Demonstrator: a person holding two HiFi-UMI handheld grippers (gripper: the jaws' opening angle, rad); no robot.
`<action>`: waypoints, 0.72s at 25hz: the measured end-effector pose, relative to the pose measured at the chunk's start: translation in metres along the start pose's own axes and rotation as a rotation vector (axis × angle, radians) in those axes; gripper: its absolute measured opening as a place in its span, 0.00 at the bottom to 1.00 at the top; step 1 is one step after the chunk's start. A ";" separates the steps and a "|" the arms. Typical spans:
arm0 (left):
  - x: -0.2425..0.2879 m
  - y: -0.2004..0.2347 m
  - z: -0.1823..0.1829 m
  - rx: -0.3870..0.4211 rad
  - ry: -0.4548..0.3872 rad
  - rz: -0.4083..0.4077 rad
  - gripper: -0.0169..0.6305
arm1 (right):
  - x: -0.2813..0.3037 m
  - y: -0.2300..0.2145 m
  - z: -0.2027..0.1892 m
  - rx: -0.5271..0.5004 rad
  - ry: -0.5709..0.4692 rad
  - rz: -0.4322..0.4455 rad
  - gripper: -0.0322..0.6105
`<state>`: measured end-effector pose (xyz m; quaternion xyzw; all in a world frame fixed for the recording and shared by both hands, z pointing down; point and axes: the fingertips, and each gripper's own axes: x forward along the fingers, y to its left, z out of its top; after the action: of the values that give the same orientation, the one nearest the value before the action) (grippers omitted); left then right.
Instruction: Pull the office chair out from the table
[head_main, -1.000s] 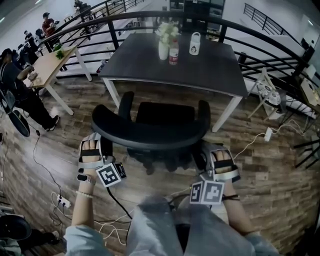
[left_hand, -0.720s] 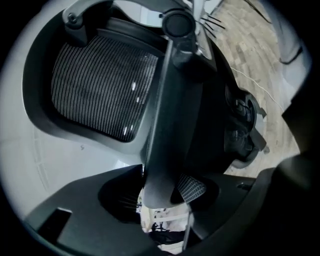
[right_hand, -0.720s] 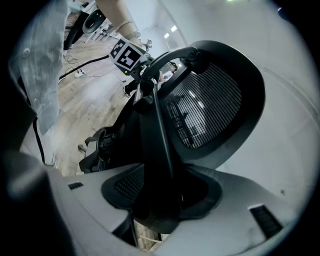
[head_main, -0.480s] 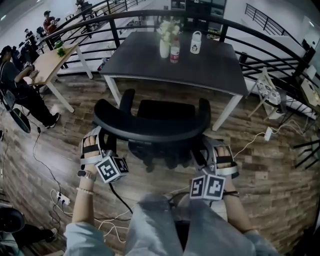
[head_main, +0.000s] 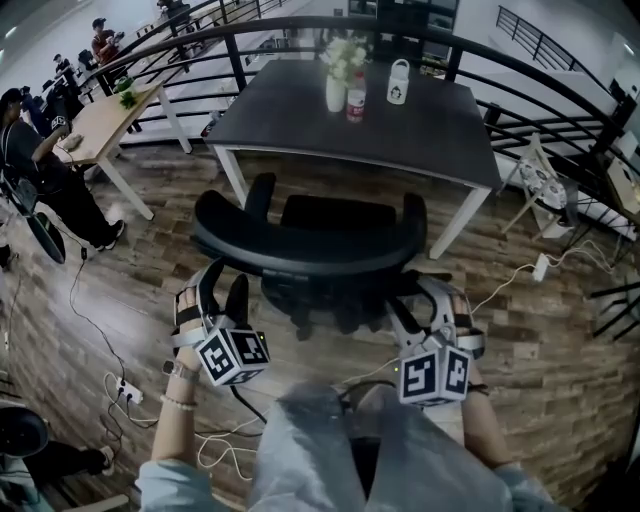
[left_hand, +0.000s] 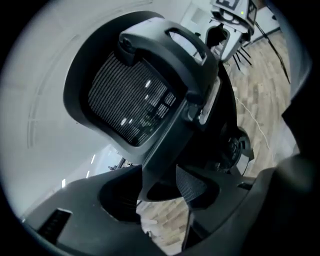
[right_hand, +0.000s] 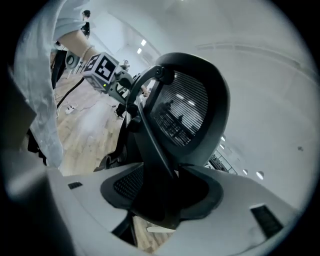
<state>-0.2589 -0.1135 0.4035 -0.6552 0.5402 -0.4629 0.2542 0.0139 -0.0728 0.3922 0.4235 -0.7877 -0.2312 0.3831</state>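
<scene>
Since the earlier frame both hands have rolled, and the left tongs (left_hand: 162, 189) have drawn back a little from the office chair (head_main: 300, 255). Their jaws have just narrowed slightly but stand open, with the backrest's edge between them and unpressed. The right tongs (right_hand: 165, 191) have just been widening and are open around the backrest's frame. Seat and back hide the chair's base. The chair stands close before the worktop (head_main: 400, 140), facing it, its backrest running left to right.
</scene>
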 end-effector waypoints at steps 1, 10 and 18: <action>-0.005 -0.003 0.003 -0.031 -0.007 -0.009 0.35 | -0.002 0.000 0.002 0.033 -0.013 0.005 0.40; -0.044 -0.011 0.029 -0.462 -0.072 -0.101 0.13 | -0.017 0.007 0.026 0.399 -0.141 0.101 0.35; -0.067 -0.001 0.049 -0.668 -0.123 -0.135 0.04 | -0.022 0.020 0.052 0.510 -0.196 0.156 0.16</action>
<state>-0.2141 -0.0584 0.3607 -0.7632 0.6010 -0.2360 0.0267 -0.0295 -0.0419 0.3659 0.4198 -0.8839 -0.0351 0.2030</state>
